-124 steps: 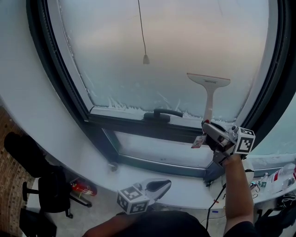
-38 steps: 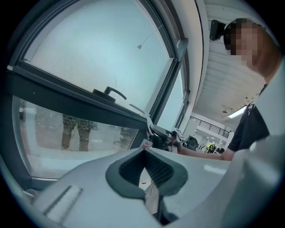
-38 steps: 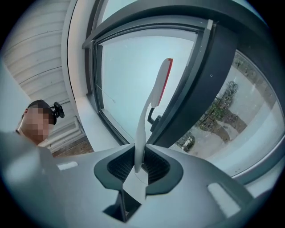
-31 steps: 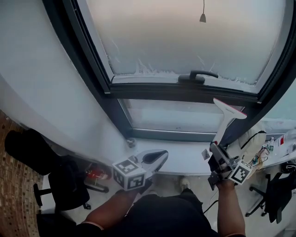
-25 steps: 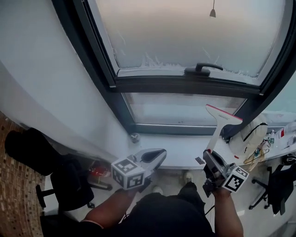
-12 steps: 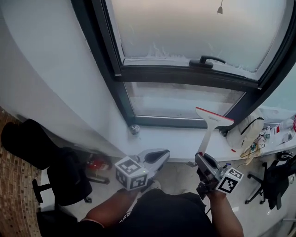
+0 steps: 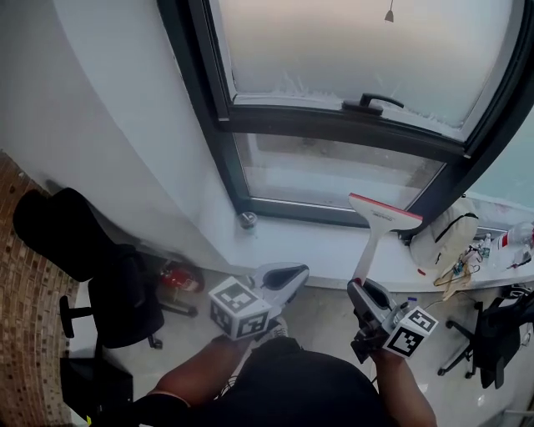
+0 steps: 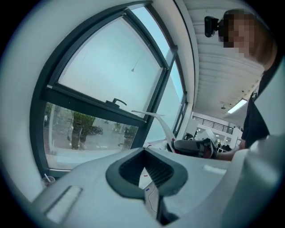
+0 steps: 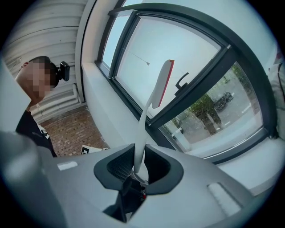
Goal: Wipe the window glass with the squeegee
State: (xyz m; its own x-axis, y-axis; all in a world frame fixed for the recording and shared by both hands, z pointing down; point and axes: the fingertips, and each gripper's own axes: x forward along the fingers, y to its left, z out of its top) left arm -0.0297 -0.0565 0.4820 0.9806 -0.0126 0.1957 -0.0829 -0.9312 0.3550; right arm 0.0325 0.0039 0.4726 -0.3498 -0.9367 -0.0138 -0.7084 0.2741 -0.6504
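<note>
A white squeegee (image 7: 372,233) with a red-edged blade (image 9: 164,84) stands up from my right gripper (image 7: 365,292), which is shut on its handle (image 9: 141,147). The blade hangs over the white sill (image 7: 309,250), well away from the window glass (image 7: 367,42). My left gripper (image 7: 288,276) is held low at the left of the right one, shut with nothing in it; in the left gripper view the squeegee (image 8: 153,119) shows beyond its jaws. The frosted upper pane has a dark handle (image 7: 371,102); a clear lower pane (image 7: 334,171) sits beneath it.
A blind cord with its pull (image 7: 390,14) hangs in front of the upper pane. A white cloth bag (image 7: 446,238) and small clutter lie on the sill at the right. A black chair (image 7: 108,292) stands at the left on the floor, another (image 7: 492,334) at the right.
The squeegee has come down off the upper glass and back toward me, now held low over the sill. The view has swung down and left. My left gripper stayed low.
</note>
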